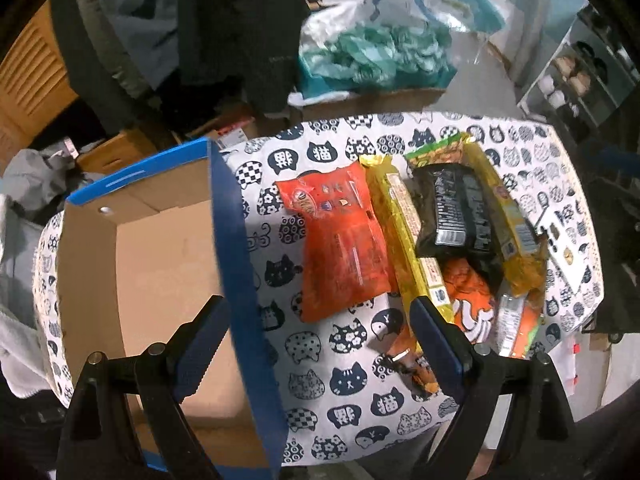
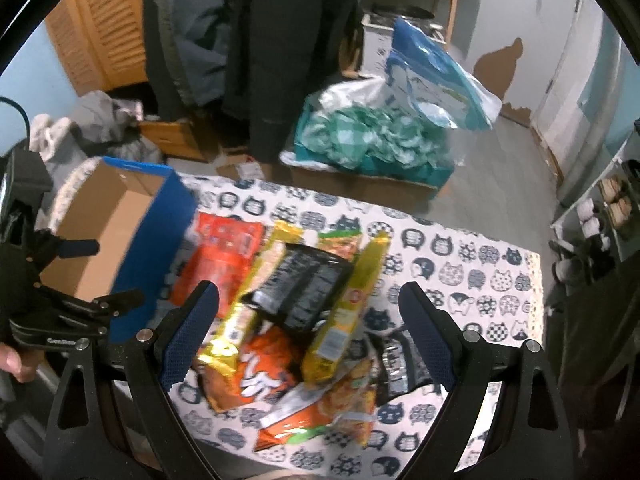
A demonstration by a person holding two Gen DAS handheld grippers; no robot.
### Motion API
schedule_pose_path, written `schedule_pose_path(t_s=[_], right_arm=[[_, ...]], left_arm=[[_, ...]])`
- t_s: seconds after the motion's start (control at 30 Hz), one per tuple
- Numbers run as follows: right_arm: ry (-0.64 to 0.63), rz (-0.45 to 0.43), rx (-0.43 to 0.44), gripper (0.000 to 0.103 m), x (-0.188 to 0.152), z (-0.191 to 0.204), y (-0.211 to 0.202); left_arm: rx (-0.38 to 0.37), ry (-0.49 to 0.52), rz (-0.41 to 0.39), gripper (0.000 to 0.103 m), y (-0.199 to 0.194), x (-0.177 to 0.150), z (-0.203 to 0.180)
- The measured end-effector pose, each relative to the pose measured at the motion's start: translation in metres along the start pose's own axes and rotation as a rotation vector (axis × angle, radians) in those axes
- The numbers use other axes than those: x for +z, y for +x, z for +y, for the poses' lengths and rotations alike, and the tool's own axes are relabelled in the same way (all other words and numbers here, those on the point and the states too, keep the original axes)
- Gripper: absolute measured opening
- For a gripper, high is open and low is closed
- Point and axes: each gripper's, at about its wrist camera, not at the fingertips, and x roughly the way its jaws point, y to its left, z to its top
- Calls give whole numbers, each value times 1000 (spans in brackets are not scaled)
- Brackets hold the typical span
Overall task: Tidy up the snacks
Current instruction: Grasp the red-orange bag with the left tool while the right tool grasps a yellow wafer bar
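A pile of snack packets lies on a cat-print tablecloth: an orange-red packet at the left, a black packet on top of yellow packets, and an orange packet beneath. An open cardboard box with blue sides stands to their left. My left gripper is open above the box's right wall, empty. My right gripper is open and empty above the pile, over the black packet and the orange packet. The left gripper also shows in the right wrist view.
Behind the table stand a cardboard box with teal cloth and plastic bags, dark hanging coats and a wooden louvred door. A shoe rack stands at the right. The table's far edge is near the box.
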Motion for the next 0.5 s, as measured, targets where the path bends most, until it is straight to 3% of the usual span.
schedule_pose_path(t_s=[0.17,0.5], right_arm=[[23,83,-19,90,4,-18,31],[127,239,10,88,-9,-57,90]], left_arm=[[-39,-54,62,92,23,18,4],[27,-41,114,92,73,43,-7]])
